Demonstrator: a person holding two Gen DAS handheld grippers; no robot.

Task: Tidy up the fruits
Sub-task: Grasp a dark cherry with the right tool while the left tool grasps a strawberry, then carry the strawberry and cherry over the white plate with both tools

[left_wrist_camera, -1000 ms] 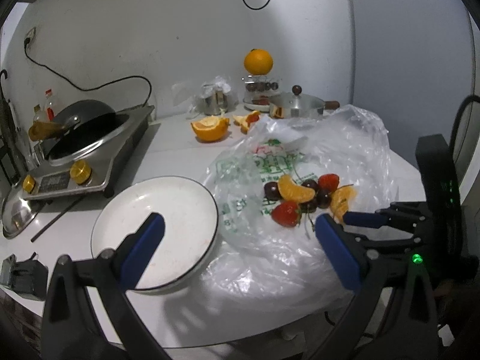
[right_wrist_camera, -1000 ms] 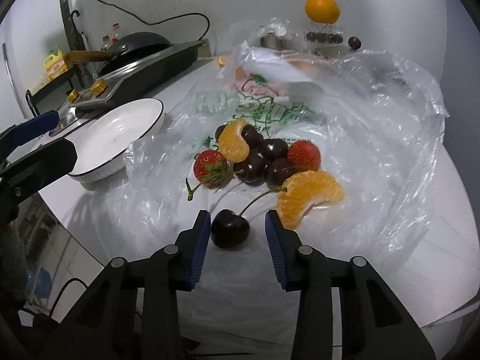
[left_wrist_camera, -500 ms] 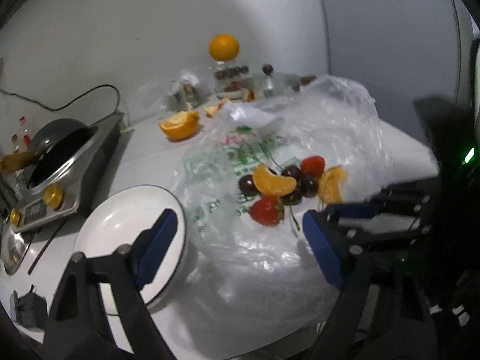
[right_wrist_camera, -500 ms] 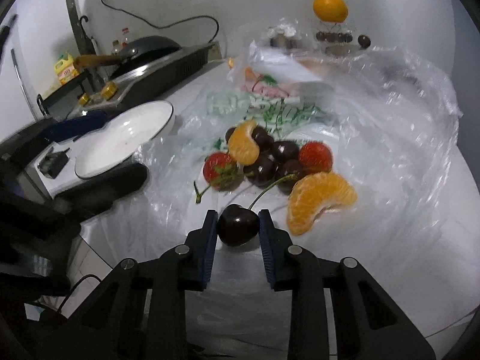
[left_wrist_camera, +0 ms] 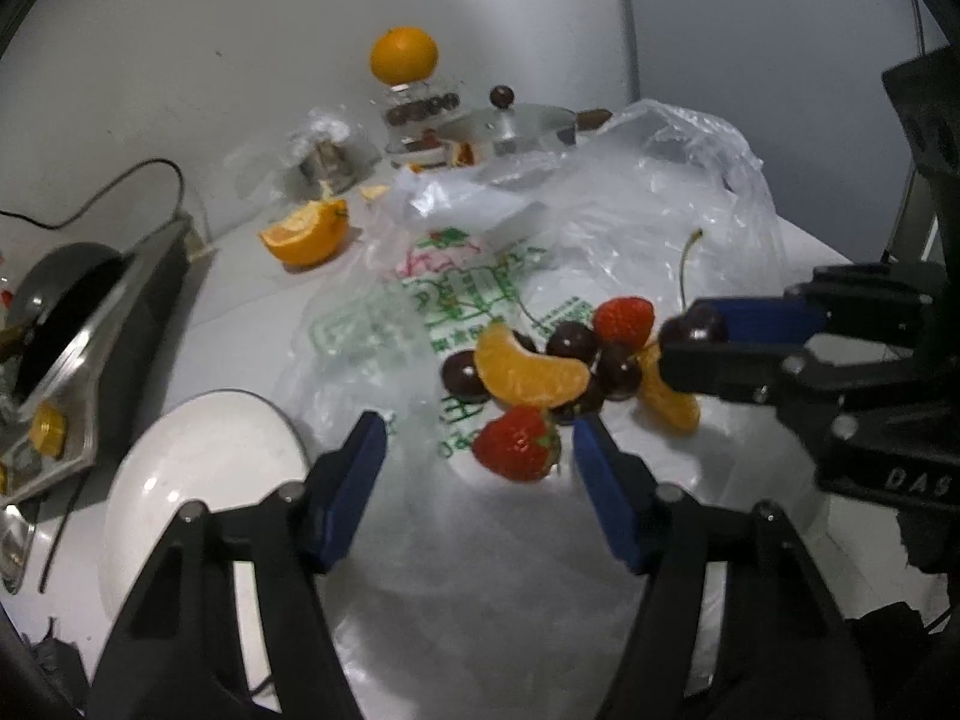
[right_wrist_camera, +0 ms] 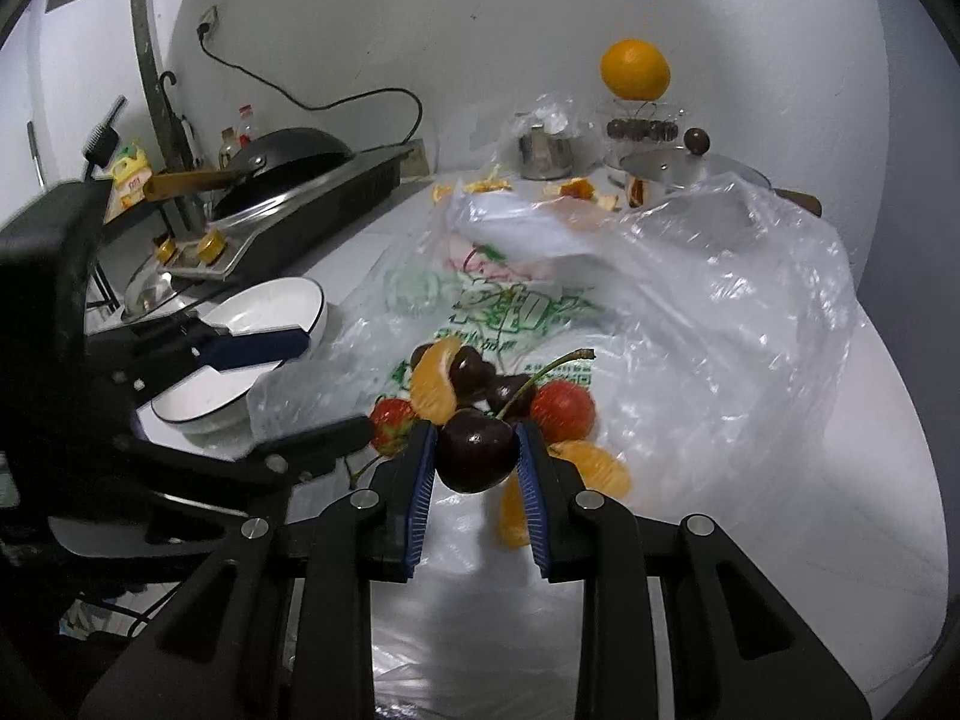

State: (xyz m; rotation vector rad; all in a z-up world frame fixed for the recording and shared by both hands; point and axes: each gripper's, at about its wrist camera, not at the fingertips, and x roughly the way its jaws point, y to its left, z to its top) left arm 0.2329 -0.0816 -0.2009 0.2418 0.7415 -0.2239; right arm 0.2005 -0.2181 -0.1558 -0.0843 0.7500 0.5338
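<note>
A pile of fruit lies on a clear plastic bag point(left_wrist_camera: 630, 222): dark cherries, orange segments point(left_wrist_camera: 528, 369) and two strawberries. My right gripper point(right_wrist_camera: 477, 459) is shut on a dark cherry point(right_wrist_camera: 477, 447) with a long stem, held just above the pile; in the left wrist view that cherry point(left_wrist_camera: 690, 327) hangs at the right. My left gripper point(left_wrist_camera: 477, 468) points down at the near strawberry point(left_wrist_camera: 516, 453). Its jaws are closing, the strawberry sits between them, and the pads are apart from it. A white plate point(left_wrist_camera: 198, 480) stands left of the bag.
A stove point(right_wrist_camera: 312, 204) with a black pan stands at the back left. Along the wall are a whole orange point(left_wrist_camera: 403, 54) on a glass jar, a lidded steel pot point(left_wrist_camera: 516, 126) and a cut orange half point(left_wrist_camera: 306, 234). The table edge runs close in front.
My right gripper shut on the loose cherry and lifted it off the bag. My left gripper swung from over the plate to the fruit pile, and its jaws narrowed around the near strawberry.
</note>
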